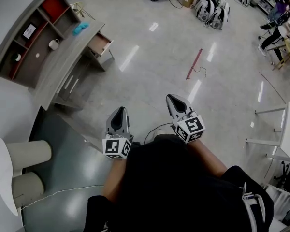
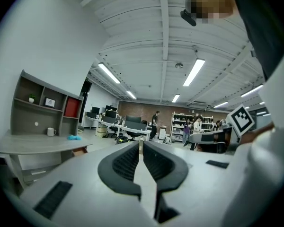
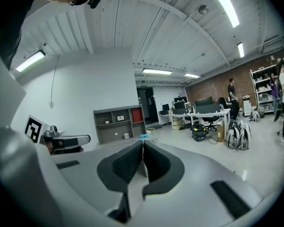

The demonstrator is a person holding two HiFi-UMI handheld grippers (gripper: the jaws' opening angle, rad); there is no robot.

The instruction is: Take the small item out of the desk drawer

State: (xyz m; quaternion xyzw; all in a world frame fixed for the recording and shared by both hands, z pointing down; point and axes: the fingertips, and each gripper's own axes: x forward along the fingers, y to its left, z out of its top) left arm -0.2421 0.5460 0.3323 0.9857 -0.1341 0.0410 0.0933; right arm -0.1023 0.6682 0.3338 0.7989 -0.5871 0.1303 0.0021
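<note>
Head view puts the table (image 1: 63,62) well ahead of the person, its drawer (image 1: 100,42) pulled out of the front edge. The small item should be inside that drawer, but at this range it cannot be made out. The left hand-held gripper (image 1: 120,112) and right hand-held gripper (image 1: 174,101) are held level, far short of the table, both closed and empty.

The likely slip is reaching in with the jaws shut and nudging the item deeper into the drawer, so they need to open before the reach. The blue thing (image 1: 79,29) and the mug (image 1: 53,44) on the table could also be mistaken for the target. A hand-held gripper coming in too low may knock the drawer's front.

Only the head view looks down into the drawer. The two gripper views see the table side-on, with the drawer as a sliver under its top, but they alone show each pair of jaws pressed together with nothing between.
</note>
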